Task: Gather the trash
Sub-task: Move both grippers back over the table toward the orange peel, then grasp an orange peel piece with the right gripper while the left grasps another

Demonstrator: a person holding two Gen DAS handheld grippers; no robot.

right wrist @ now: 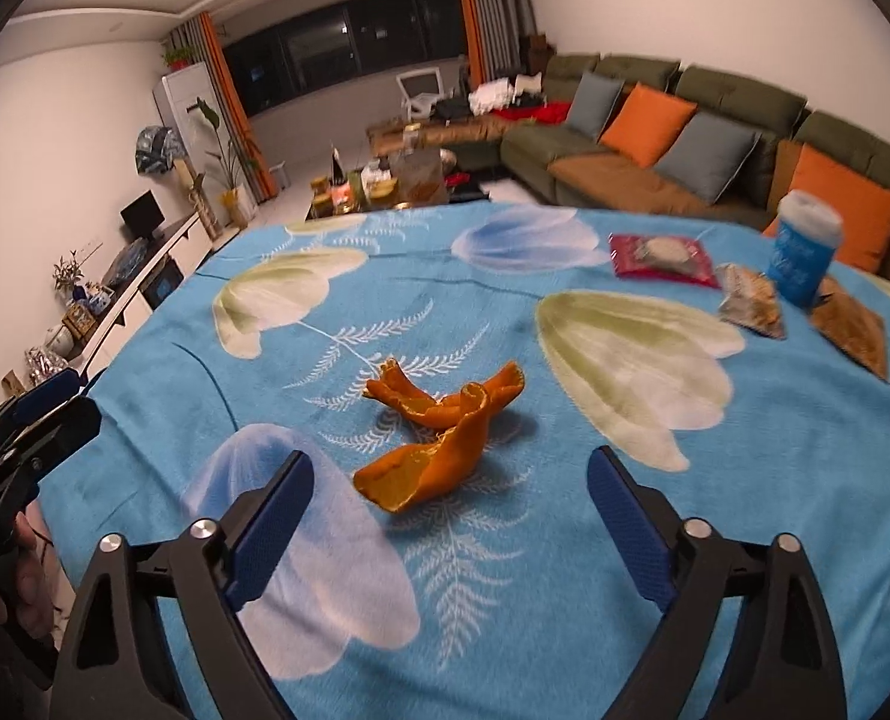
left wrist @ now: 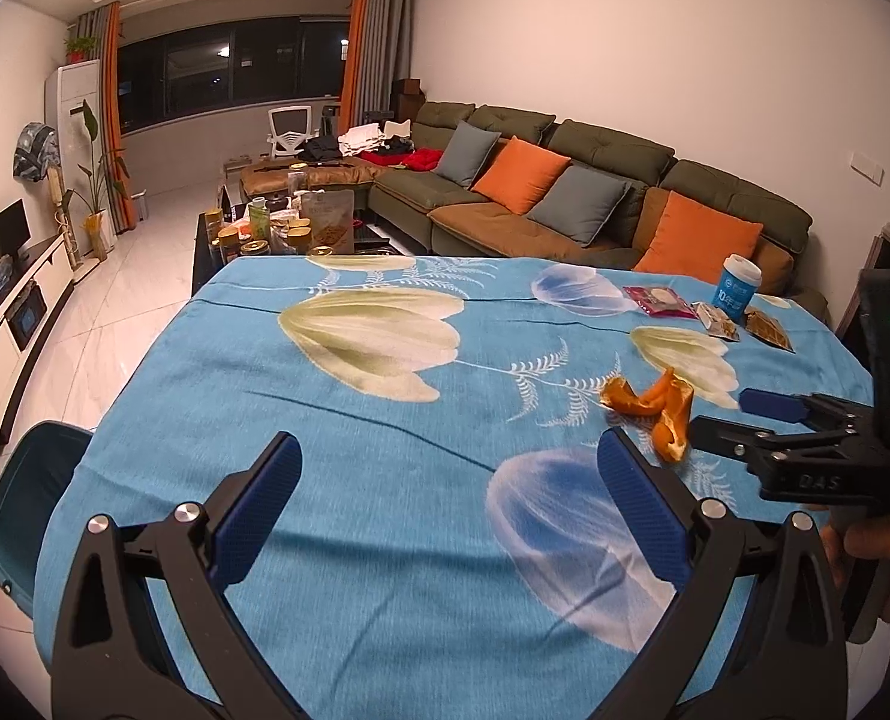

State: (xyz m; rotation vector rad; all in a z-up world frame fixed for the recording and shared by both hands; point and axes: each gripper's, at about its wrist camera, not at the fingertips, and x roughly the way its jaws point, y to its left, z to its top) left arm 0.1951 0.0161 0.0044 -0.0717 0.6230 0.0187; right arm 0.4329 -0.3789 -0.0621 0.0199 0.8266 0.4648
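Peel (right wrist: 439, 438): orange, curled, torn in lobes, on cloth (right wrist: 565, 600). Right gripper (right wrist: 451, 501) and left gripper (left wrist: 448, 480) both wide open, empty.

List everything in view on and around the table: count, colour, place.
orange peel: two pieces, orange, touching each other on the cloth just ahead of the right tongs
tablecloth: one, blue with pale tulip print, covering the table
cup: one, blue with white lid, upright at the far right
red wrapper: one, red, flat, left of the cup
snack packets: two, silver and brown, beside the cup
bin: one, dark teal, on the floor off the table's left edge
sofa: one, green and brown, with orange and grey cushions, behind the table
left tongs: black, blue pads, open, nothing between them
right tongs: black, blue pads, open, nothing gripped
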